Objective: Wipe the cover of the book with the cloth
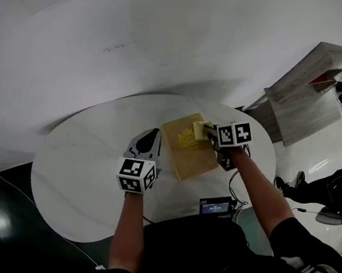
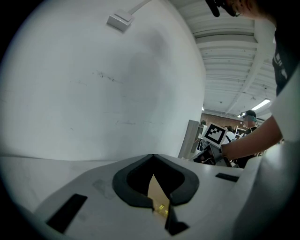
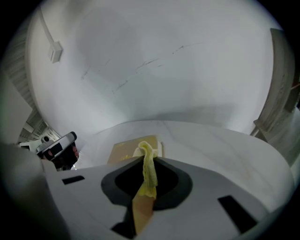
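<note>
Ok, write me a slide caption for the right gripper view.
Right gripper shut on the yellow cloth, the tan book just beyond it on the white table.

The tan book (image 1: 189,152) lies flat (cover up) on the white table (image 1: 81,171); the yellow cloth (image 1: 200,128) sits bunched on its far right corner

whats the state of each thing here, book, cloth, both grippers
book: closed, flat on the table.
cloth: bunched, pinched in the right gripper, resting on the book's far right corner.
left gripper: jaws together, empty, beside the book's left edge.
right gripper: shut on the cloth.
</note>
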The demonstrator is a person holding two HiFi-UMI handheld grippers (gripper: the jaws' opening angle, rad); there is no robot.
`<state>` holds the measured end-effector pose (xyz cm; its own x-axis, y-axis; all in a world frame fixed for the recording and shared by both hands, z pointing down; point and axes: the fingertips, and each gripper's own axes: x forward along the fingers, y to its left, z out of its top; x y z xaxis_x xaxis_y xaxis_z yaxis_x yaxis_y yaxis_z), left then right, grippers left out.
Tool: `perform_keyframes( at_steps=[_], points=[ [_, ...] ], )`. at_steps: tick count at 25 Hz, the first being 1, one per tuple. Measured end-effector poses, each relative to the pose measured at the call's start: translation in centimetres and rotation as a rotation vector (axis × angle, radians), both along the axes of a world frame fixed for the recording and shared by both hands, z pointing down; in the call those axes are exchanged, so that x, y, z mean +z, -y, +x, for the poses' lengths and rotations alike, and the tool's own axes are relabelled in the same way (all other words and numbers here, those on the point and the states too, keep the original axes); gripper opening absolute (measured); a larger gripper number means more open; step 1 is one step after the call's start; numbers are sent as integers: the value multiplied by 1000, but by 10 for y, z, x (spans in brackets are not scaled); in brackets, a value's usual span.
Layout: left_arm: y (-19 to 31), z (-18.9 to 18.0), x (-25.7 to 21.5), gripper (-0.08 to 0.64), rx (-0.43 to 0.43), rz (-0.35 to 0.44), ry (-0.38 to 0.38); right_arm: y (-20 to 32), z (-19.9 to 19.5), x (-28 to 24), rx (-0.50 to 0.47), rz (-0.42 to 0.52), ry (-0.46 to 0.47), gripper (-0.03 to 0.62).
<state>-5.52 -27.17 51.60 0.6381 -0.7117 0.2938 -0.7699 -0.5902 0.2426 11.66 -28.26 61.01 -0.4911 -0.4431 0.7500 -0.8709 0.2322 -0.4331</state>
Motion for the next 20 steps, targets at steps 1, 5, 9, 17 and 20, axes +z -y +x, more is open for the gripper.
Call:
perform_keyframes(
  at_steps=[1,5,9,17,20],
  points=[
    [0,0,0,9,-1,0,0,0,3,0,6,1,-2,87],
    [0,-1,-1,9,-1,2,1,1,12,0,25,2,-8,87],
    [0,-1,-1,9,-1,1,2,2,18,0,37,6,-11,87],
    [0,0,-3,9,-2,7,1,2,17,-6,40,17,-1,87],
    [-1,0,-5,9,-2,11,0,3,12,-17,29,43,11,87]
  ],
)
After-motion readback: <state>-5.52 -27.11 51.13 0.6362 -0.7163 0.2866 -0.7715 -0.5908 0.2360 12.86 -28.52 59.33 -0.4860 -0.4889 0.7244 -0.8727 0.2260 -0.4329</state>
